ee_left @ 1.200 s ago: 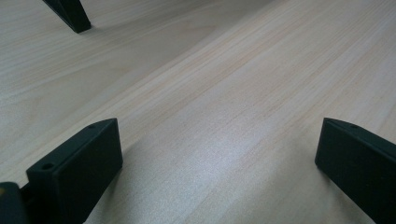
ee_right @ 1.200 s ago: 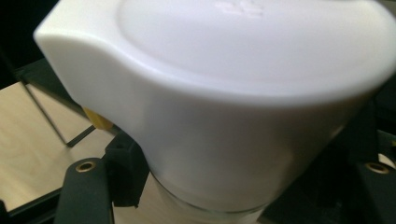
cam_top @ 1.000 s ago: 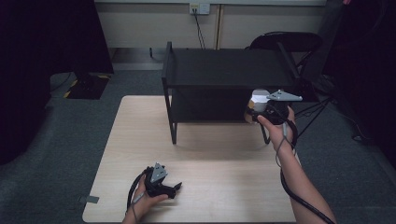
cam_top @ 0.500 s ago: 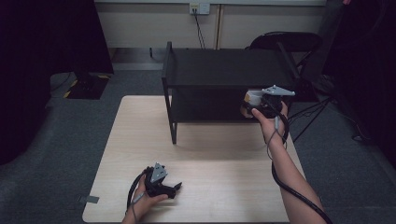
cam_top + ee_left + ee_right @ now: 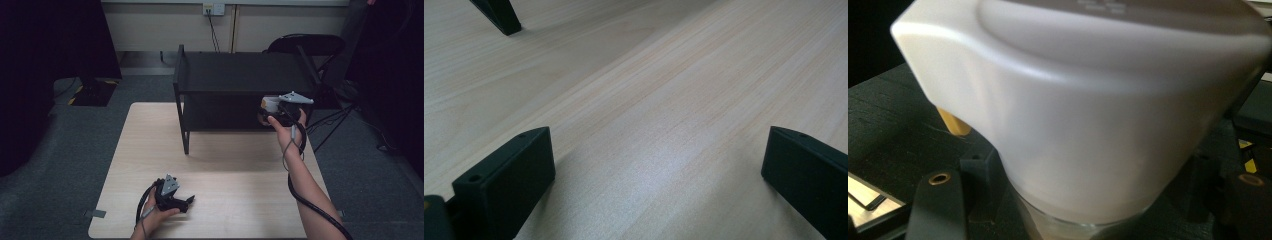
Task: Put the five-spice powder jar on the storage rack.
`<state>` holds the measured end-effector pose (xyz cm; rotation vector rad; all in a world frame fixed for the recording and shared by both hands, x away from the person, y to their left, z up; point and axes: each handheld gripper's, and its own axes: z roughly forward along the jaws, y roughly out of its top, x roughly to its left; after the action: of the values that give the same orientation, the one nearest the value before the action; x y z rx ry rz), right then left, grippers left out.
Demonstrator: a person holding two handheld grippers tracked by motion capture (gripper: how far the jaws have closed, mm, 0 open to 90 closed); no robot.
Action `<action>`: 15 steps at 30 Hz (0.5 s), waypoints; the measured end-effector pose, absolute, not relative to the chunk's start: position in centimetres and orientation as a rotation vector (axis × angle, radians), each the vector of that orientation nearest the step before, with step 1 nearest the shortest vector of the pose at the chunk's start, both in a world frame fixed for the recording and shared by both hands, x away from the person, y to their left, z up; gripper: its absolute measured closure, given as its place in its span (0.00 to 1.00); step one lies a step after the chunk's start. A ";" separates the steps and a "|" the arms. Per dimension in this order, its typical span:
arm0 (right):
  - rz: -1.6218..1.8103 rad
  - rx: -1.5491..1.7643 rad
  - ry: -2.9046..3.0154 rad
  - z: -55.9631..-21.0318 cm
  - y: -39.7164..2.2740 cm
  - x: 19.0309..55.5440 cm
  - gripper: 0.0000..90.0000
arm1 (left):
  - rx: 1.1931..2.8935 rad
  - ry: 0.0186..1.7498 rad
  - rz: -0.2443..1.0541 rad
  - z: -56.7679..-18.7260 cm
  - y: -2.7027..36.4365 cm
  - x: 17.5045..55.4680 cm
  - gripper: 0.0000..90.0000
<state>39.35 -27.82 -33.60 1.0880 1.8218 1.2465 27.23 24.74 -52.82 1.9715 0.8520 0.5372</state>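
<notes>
On the light wooden table (image 5: 230,165) stands a black two-tier shelf unit (image 5: 240,80) at the far side; at its right front edge the right gripper (image 5: 270,107), raised in the person's hand, is clamped on a white-lidded container (image 5: 1088,110) whose clear lower body shows below the lid, contents not discernible; near the table's front edge the left gripper (image 5: 186,202) rests low over the bare wood, jaws spread wide apart and holding nothing.
</notes>
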 end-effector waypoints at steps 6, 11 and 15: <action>1.251 1.088 1.797 -34.1 -27.5 39.2 0.34 | 1.971 0.853 0.537 -52.8 24.7 27.2 0.00; 1.282 1.090 1.758 -35.0 -27.4 39.2 0.34 | 1.971 0.853 0.537 -52.8 24.7 27.2 0.00; 1.291 1.085 1.739 -35.5 -27.3 39.2 0.34 | 1.971 0.852 0.537 -52.8 24.7 27.2 0.00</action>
<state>39.15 -27.33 -35.46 1.0848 1.7395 1.2907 27.22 24.74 -52.82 1.9711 0.8524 0.5369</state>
